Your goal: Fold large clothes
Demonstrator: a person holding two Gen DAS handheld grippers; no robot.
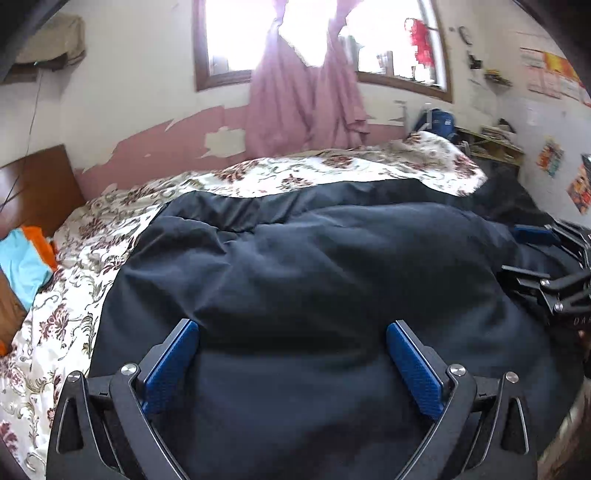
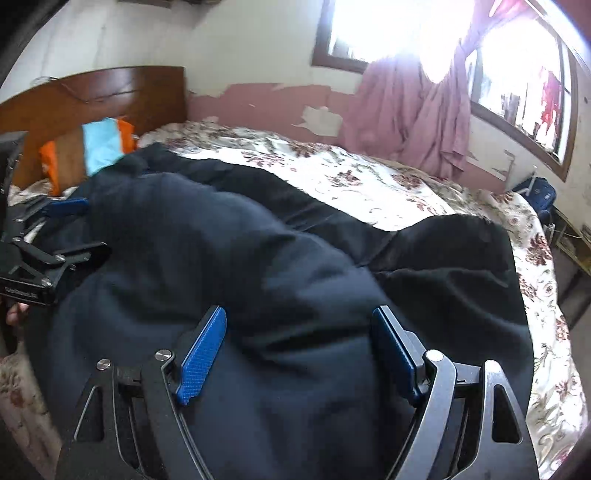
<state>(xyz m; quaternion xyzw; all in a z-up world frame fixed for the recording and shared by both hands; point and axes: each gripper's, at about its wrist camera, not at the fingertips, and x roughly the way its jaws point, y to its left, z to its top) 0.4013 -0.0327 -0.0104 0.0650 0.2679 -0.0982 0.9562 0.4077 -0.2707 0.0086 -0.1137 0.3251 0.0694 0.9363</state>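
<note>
Dark navy garment (image 1: 314,280) bunched across the floral bedspread (image 1: 74,280), my left gripper (image 1: 293,334) spread wide above it, my right gripper (image 2: 299,325) likewise parted, nothing pinched by either.

Bright window (image 1: 314,33) at 12 o'clock, pink curtains (image 1: 295,107) knotted below; peeling pink and white wall (image 1: 155,92); floral-covered bed (image 1: 295,173) fills the middle; brown headboard (image 2: 92,99) at 10; cluttered shelf (image 1: 491,144) at 2
</note>
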